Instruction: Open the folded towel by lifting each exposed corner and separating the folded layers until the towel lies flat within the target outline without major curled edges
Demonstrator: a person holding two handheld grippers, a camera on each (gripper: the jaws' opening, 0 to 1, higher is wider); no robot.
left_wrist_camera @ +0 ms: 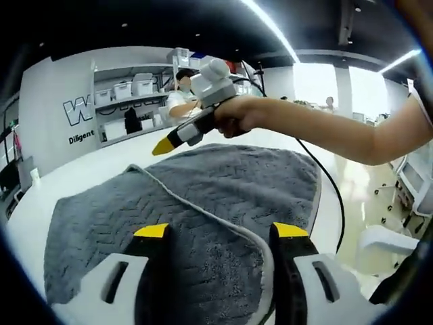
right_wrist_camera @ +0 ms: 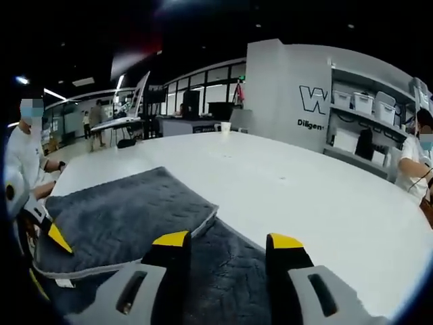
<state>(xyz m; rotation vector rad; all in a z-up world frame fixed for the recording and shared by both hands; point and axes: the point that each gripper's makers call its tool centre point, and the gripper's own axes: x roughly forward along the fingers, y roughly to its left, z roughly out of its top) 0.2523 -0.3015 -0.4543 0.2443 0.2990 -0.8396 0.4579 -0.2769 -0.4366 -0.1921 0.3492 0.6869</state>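
Hovering over grey towel (left_wrist_camera: 203, 203) on white bench (left_wrist_camera: 74, 183), left gripper (left_wrist_camera: 220, 231) jaws apart, nothing between them; pale hem of folded layer runs between tips. Right gripper (left_wrist_camera: 166, 145) held above towel's far side by hand (left_wrist_camera: 240, 115), tips apparently together, holding nothing. Right gripper view: own jaws apart, upper layer (right_wrist_camera: 122, 217) folded over lower. Step, by my judgement: choosing corner to lift; towel still folded. Next: pinch hem edge, peel layer outward. No target outline visible.
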